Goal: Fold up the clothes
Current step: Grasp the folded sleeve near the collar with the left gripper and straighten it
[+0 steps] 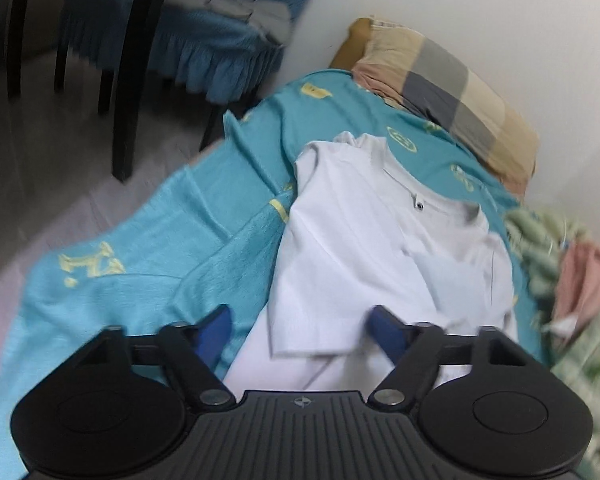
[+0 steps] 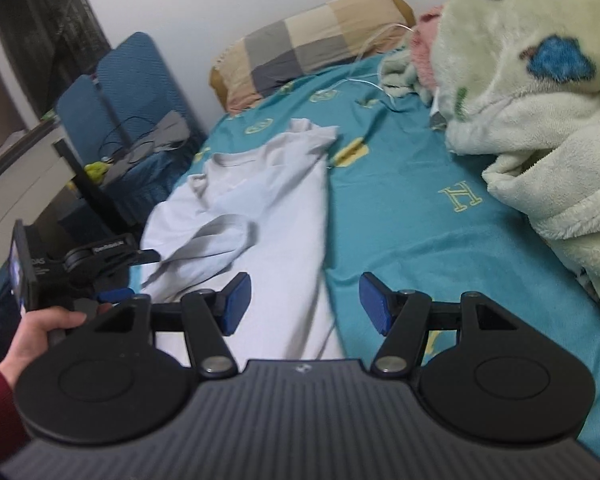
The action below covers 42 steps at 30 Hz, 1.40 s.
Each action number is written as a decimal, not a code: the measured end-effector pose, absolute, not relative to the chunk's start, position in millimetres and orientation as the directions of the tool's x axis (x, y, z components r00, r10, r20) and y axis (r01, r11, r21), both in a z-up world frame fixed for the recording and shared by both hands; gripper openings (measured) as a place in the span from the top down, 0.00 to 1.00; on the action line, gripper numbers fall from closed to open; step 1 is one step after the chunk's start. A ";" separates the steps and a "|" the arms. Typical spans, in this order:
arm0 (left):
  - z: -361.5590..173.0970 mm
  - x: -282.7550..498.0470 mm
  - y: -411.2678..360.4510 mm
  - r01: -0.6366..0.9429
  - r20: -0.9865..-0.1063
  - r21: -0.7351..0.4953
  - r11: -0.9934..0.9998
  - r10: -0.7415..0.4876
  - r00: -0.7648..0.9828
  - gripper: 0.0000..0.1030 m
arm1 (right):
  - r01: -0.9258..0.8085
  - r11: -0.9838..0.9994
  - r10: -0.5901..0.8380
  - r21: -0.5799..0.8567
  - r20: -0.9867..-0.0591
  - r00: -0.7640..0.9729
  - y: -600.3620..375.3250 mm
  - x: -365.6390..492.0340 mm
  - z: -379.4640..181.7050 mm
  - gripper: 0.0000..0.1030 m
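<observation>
A white T-shirt (image 1: 360, 248) lies partly folded lengthwise on a teal bedsheet (image 1: 160, 240), collar towards the pillow, one sleeve flopped over its middle. My left gripper (image 1: 302, 330) hovers open above the shirt's near left edge, nothing between its blue pads. In the right wrist view the same T-shirt (image 2: 276, 208) stretches along the bedsheet (image 2: 400, 208). My right gripper (image 2: 304, 304) is open above the shirt's near right edge, holding nothing. At the lower left of that view a hand (image 2: 32, 336) grips the left gripper's handle.
A checked pillow (image 1: 440, 88) lies at the bed's head against a white wall. A heaped green fleece blanket (image 2: 540, 112) with pink cloth fills the bed's wall side. Blue-covered chairs (image 1: 204, 40) and dark chair legs stand on the floor beside the bed.
</observation>
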State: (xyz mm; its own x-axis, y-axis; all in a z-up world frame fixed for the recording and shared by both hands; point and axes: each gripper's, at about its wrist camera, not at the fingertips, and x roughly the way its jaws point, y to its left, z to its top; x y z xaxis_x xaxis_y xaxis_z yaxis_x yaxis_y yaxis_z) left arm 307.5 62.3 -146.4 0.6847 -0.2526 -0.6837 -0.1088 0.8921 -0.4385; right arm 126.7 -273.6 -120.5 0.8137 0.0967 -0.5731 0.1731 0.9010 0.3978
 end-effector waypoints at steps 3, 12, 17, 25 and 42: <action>-144.4 314.5 59.4 -0.075 -0.666 -0.430 0.900 -0.260 0.699 0.65 | 0.191 0.885 0.112 0.424 -0.594 0.796 -277.4 138.1 -132.2 0.39; -79.5 332.0 15.2 0.105 -0.625 -0.309 0.945 -0.285 0.727 0.96 | 0.187 0.881 0.132 0.435 -0.605 0.785 -271.8 137.6 -136.0 0.39; -55.7 379.4 -38.0 0.128 -0.637 -0.337 0.933 -0.327 0.698 0.96 | 0.184 0.881 0.136 0.436 -0.605 0.784 -268.4 134.5 -135.2 0.39; -100.1 453.2 -130.6 0.141 -0.685 -0.222 0.965 -0.257 0.682 0.96 | 0.223 0.875 0.109 0.429 -0.625 0.773 -279.7 145.6 -150.3 0.39; -84.9 397.1 -89.6 0.217 -0.659 -0.146 0.965 -0.259 0.706 0.30 | 0.191 0.897 0.108 0.399 -0.617 0.780 -277.7 159.3 -158.3 0.39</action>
